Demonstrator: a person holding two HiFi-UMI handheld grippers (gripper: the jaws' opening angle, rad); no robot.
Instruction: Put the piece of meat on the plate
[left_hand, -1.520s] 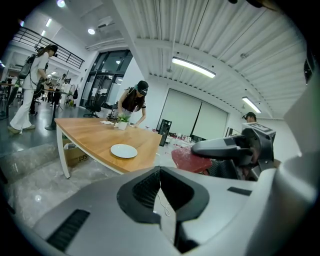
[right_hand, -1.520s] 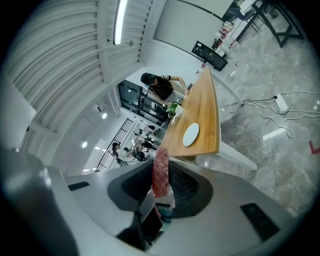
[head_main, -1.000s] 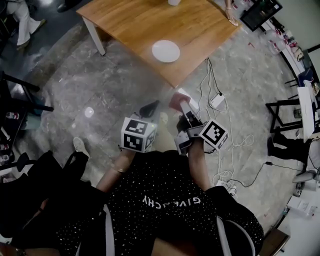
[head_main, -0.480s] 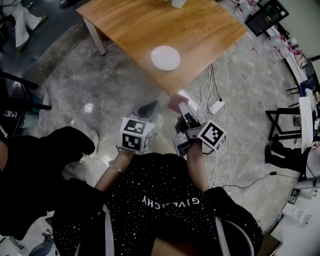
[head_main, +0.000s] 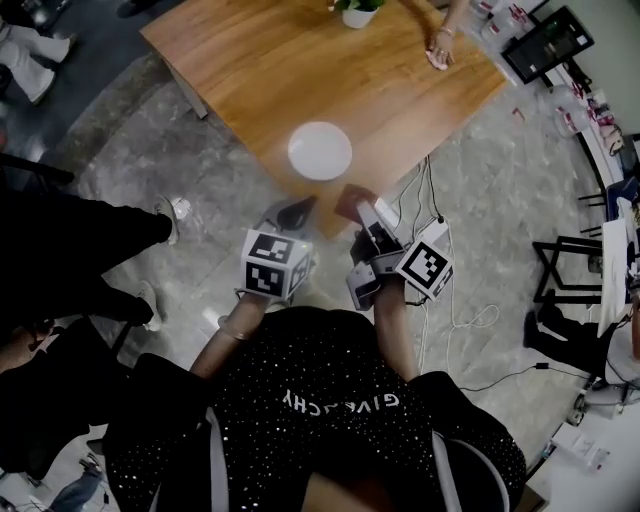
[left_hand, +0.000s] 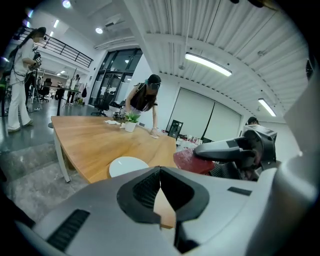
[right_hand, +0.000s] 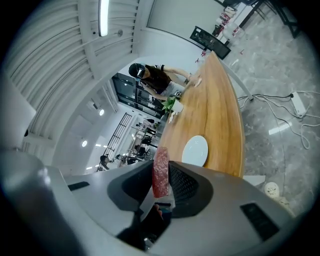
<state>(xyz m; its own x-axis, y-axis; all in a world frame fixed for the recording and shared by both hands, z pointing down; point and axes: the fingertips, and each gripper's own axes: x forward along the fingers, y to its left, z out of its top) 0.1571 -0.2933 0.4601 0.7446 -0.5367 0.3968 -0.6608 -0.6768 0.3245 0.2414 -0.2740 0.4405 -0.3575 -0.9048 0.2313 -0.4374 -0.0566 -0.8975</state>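
While the white plate (head_main: 320, 150) sits bare near the close edge of the wooden table (head_main: 300, 70), the piece of meat (right_hand: 161, 170) is not on it yet. It hangs in the right gripper (right_hand: 161, 191), whose jaws pinch the red slab edge-on so that its upper part stands out beyond the pads. In the head view the meat sits at about the table's near corner, close to the plate but apart from it, with the stone floor (head_main: 150, 170) and a tangle of cables (head_main: 450, 310) beneath the person's arms.

The left gripper (left_hand: 160, 181) is held alongside the right one. Its jaws are pressed together at the tips with nothing between them, and it plays no part in the hold.

So I judge the pick-up as done and the carry as almost over — what is left is the placing itself. The meat has to be brought over the plate's middle, lowered until it touches, and let go by spreading the right jaws. Because the slab is held on edge, it will likely tip flat on release, so a low drop near the centre should keep it inside the rim.

A potted plant (head_main: 357, 12) stands at the far end of the table, where another person's hand (head_main: 440, 55) rests — both well away from the plate.
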